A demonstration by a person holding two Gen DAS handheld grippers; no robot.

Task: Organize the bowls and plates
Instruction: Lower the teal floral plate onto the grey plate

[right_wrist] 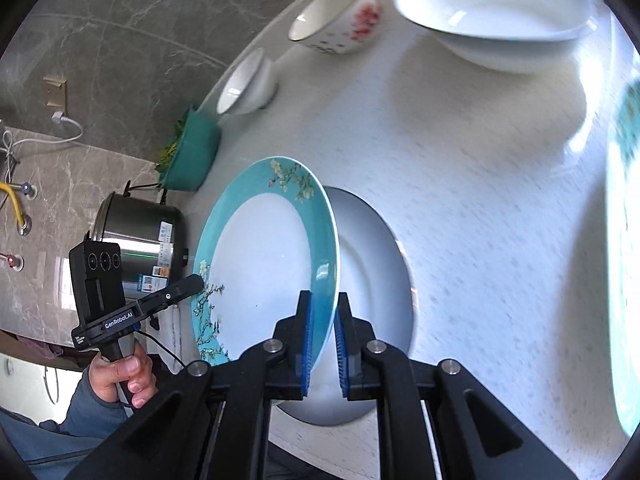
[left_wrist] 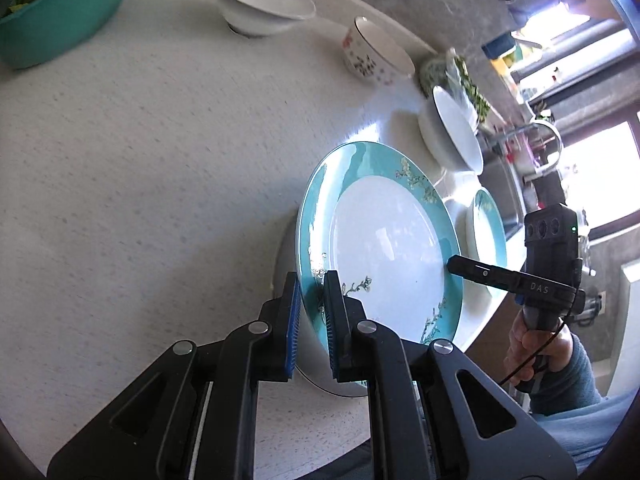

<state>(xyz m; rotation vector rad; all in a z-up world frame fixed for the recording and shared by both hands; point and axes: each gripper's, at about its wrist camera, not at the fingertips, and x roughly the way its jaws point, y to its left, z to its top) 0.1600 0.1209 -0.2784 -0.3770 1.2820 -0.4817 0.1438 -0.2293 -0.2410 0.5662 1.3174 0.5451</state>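
Observation:
A teal-rimmed plate (left_wrist: 384, 240) with a white centre and blossom print is held between both grippers. My left gripper (left_wrist: 312, 300) is shut on its near-left rim, blue pads on either face. My right gripper (right_wrist: 324, 312) is shut on the opposite rim (right_wrist: 324, 276); its fingertip (left_wrist: 456, 265) shows at the plate's right edge in the left wrist view. The left gripper's fingertip (right_wrist: 194, 282) shows at the far rim in the right wrist view. Under the held plate lies a white plate (right_wrist: 372, 272) on the pale counter (left_wrist: 140, 160).
A white bowl (left_wrist: 264, 0), a floral bowl (left_wrist: 376, 52) and a wider white bowl (left_wrist: 452, 132) stand along the counter's back edge. A second teal plate (left_wrist: 486, 228) lies to the right. A teal basin of greens (left_wrist: 60, 20) and a steel pot (right_wrist: 140, 244) sit at the left end.

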